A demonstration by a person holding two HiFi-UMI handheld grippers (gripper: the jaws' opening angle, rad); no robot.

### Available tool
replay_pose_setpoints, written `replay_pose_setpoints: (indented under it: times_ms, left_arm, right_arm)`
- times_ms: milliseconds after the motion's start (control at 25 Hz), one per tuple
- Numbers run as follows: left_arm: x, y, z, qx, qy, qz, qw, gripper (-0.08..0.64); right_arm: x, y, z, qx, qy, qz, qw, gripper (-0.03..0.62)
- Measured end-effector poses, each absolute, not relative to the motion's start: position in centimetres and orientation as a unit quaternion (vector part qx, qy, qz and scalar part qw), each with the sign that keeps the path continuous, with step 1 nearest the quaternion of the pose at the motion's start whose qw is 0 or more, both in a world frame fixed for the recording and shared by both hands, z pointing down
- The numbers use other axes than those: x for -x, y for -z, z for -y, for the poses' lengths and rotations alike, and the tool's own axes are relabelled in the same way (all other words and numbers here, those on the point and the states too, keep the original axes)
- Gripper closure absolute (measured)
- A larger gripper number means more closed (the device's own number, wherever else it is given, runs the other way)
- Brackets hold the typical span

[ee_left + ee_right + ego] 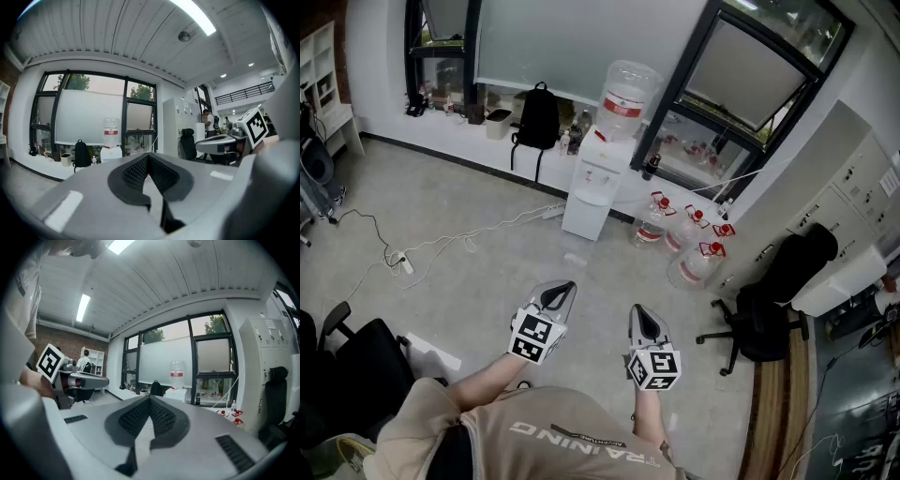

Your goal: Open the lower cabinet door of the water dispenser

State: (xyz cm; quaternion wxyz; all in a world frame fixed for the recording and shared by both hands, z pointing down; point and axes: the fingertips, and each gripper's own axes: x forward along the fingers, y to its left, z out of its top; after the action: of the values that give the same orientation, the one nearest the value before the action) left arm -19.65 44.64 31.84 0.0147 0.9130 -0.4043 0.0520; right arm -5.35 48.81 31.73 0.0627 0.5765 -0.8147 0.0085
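Note:
The white water dispenser (pixel 592 184) stands against the window wall across the room, with a clear bottle (pixel 625 97) on top. Its lower cabinet door (pixel 584 216) looks closed. Both grippers are held low in front of the person, far short of it. My left gripper (pixel 564 290) is shut with nothing in it; in the left gripper view its pads (pixel 138 171) meet and the dispenser (pixel 111 151) is small in the distance. My right gripper (pixel 641 313) is shut and empty too. The right gripper view shows the dispenser (pixel 177 391) beyond its closed tips.
A black backpack (pixel 538 117) leans on the sill left of the dispenser. Several red-capped water jugs (pixel 684 236) sit on the floor to its right. A black office chair (pixel 769 314) stands at the right, a cable and power strip (pixel 403 264) lie at the left.

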Motion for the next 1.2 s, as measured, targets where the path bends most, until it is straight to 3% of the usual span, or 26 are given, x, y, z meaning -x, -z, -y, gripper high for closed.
replay_pose_setpoints:
  times_ms: [720,1200]
  left_arm:
    - [20.3,-31.9,-41.8,-0.891,-0.041,0.452,0.024,0.552]
    - [16.3,-34.3,-42.2,-0.875,-0.054,0.479,0.039,0.552]
  right_arm:
    - [1.7,-32.4,-45.6,-0.573,-0.008,0.816,0.075,0.583]
    - [-3.1,-36.5,-45.9,-0.547,-0.047,0.832,0.079,0.583]
